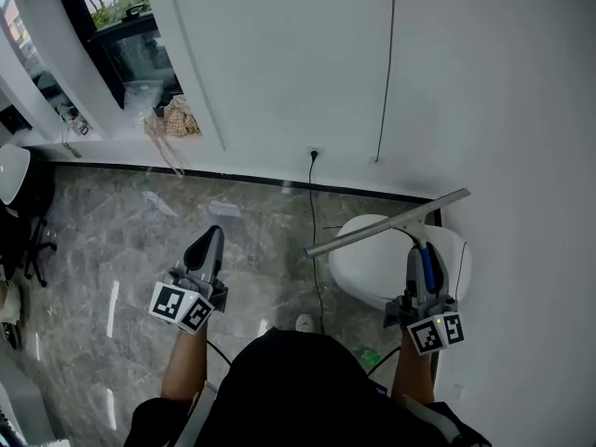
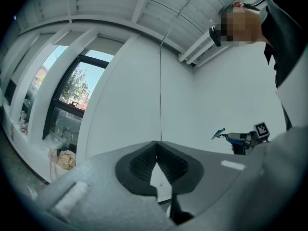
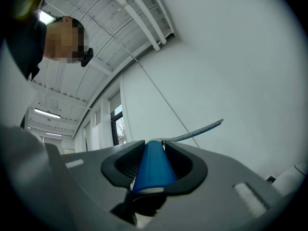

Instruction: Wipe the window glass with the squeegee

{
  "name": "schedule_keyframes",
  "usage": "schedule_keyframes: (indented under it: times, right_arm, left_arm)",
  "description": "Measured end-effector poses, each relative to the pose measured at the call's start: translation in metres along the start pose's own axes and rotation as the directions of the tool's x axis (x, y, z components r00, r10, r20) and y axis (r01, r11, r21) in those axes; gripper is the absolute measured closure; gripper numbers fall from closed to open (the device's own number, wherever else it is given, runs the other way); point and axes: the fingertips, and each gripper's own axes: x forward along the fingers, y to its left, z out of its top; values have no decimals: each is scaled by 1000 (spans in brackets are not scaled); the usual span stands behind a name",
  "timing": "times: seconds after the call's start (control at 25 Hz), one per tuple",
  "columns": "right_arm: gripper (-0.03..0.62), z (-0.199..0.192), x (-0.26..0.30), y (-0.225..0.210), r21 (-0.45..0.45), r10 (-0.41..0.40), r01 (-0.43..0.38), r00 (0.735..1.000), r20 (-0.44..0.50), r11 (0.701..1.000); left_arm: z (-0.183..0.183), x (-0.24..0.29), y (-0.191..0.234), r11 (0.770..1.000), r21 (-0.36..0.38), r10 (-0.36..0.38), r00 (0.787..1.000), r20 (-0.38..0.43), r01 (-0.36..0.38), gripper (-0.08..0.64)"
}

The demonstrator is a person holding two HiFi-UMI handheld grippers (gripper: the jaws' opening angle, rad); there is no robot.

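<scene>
white wall point(image 1: 298, 63) before me, window point(image 1: 121, 26) at far left. my right gripper point(image 1: 421, 254): fingers pinching the blue handle of the squeegee point(image 1: 386, 223), its blade tilted, near the wall and well apart from the window. my left gripper point(image 1: 209, 242): fingers pressed together, empty.

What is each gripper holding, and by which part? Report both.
The right gripper is shut on the squeegee, clamping its blue handle; the blade sticks out beyond the jaws. The left gripper is shut and holds nothing.
</scene>
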Motion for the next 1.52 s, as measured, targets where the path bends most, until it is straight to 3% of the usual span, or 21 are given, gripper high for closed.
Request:
schedule_keyframes:
  times: [0.48,0.92,1.16,1.36,1.52]
  right_arm:
    - [459,-16,50,-5,9,97,-96,993,-68,995]
    - [459,-49,134,84,42,213,-210,973,-87,977]
    - [459,-82,182,144,70,297,-291,949,-107,954]
    - [459,-99,207,186,77,330,-323,937,-117,943]
    - [459,-112,219,210,69,320,-314,939,-123,947]
  left_arm:
    - [-1,-18,28,988,12,154,988,1,-154,558]
    - [32,-79,121,962,36,270,962,43,-272,558]
    - [39,-124,179,935,33,352,934,62,-354,558]
    - [46,-152,216,921,31,385,920,74,-388,558]
    - [46,-165,240,923,23,381,922,69,-383,558]
